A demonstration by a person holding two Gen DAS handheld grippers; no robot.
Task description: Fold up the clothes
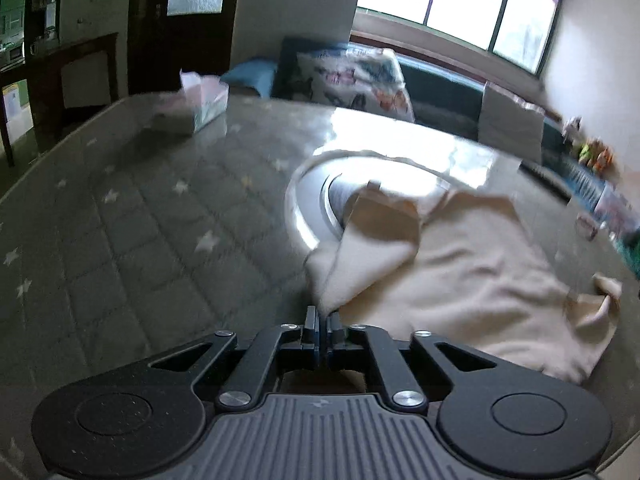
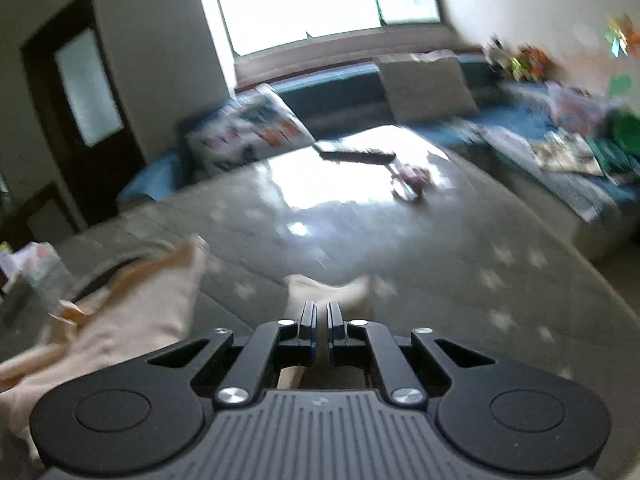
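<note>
A cream garment (image 1: 460, 280) lies on the grey star-patterned table cover (image 1: 140, 220). In the left wrist view my left gripper (image 1: 322, 316) is shut on a corner of the cream garment, and the pinched cloth rises in a fold ahead of the fingers. In the right wrist view my right gripper (image 2: 321, 312) is shut on another part of the cream garment (image 2: 320, 292), which bunches just beyond the fingertips. More of the garment (image 2: 128, 320) spreads to the left in that view. Both views are blurred by motion.
A tissue box (image 1: 200, 100) stands at the table's far left. A round turntable (image 1: 316, 204) sits at the table's centre, partly under the garment. A remote control (image 2: 352, 154) and a pink item (image 2: 412, 178) lie far across the table. A sofa with cushions (image 1: 352, 80) runs behind.
</note>
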